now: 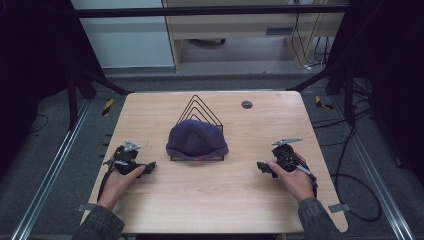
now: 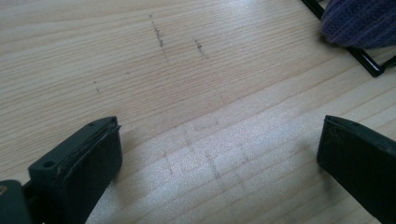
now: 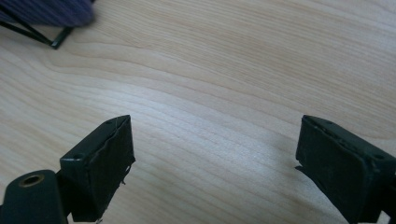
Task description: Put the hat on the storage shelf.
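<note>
1. Left gripper point(image 1: 148, 166): jaws spread, empty, low over the light wooden table point(image 1: 220, 200).
2. Right gripper point(image 1: 262, 166): same, spread and empty.
3. Purple knitted beanie point(image 1: 196, 140) sits on black wire triangular rack point(image 1: 199, 111), between both grippers, farther back, apart from each.

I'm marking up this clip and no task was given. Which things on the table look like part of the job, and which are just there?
Likely part of the job (a guess):
- purple knit hat, draped over the wire rack
- black wire rack
- left gripper and right gripper, both open, resting on the table

Just there:
- round dark cap at the table's far edge
- pencil marks
</note>
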